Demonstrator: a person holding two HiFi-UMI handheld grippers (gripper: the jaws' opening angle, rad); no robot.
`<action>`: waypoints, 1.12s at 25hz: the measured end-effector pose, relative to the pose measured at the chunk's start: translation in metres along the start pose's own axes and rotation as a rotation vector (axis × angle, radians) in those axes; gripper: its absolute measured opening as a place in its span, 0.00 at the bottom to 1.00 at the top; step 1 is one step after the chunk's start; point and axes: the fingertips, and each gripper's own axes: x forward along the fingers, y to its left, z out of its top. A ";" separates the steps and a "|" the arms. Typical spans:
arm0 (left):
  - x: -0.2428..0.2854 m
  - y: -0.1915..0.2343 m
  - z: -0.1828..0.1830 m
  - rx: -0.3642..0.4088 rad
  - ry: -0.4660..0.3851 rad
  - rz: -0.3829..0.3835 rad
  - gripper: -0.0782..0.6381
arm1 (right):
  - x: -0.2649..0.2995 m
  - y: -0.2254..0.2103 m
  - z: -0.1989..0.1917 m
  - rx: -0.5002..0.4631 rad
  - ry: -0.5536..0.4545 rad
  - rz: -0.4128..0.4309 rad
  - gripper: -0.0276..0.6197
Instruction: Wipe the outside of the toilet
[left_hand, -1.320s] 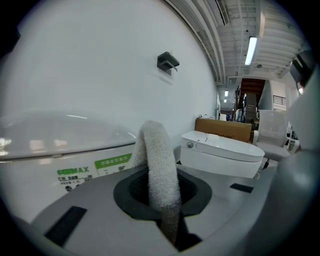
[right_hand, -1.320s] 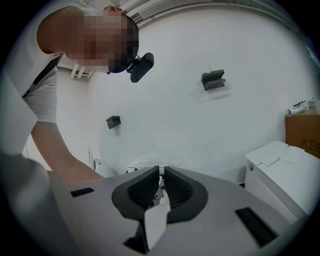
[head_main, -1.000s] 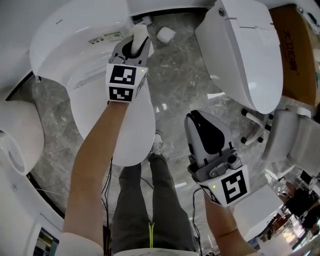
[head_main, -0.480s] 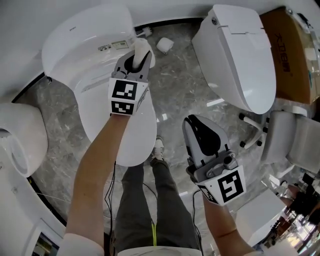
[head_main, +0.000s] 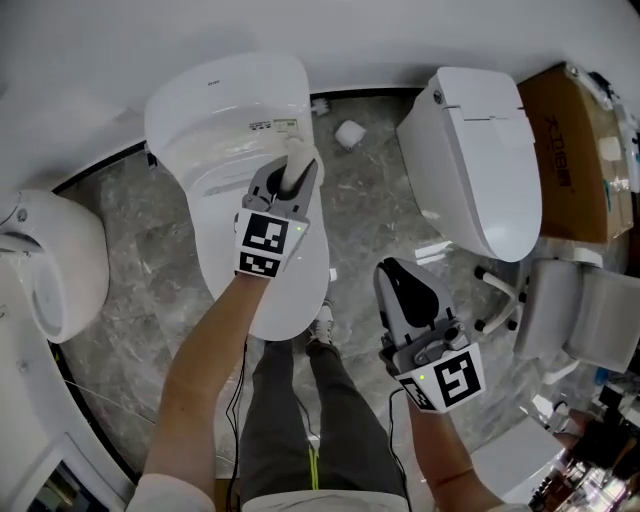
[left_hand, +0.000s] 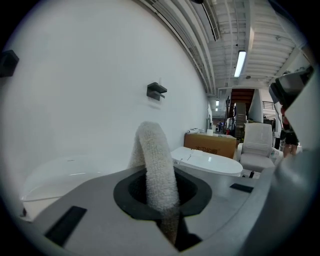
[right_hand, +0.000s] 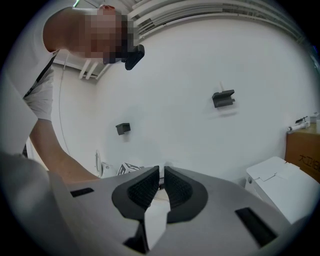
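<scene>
Around the toilet (head_main: 225, 110), grey, perhaps marble floor (head_main: 372, 205).

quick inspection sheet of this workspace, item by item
surface: grey marble-look floor.
job's things: white toilet, lid down; white cloth.
clutter: small white object on the floor by the wall.
grippers: left gripper shut on the cloth, over the toilet lid; right gripper shut, nothing in it, held off to the side.
cables: thin black cable hanging beside the left arm.
surroundings: second toilet, cardboard box, white chair.
</scene>
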 end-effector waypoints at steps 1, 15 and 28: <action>-0.011 0.004 0.002 -0.002 -0.002 0.011 0.18 | 0.000 0.008 0.003 -0.003 0.005 0.015 0.13; -0.180 0.032 0.062 -0.067 -0.060 0.192 0.18 | -0.006 0.105 0.027 -0.044 0.035 0.213 0.13; -0.318 0.012 0.193 -0.011 -0.190 0.237 0.18 | -0.026 0.160 0.116 -0.096 -0.017 0.262 0.13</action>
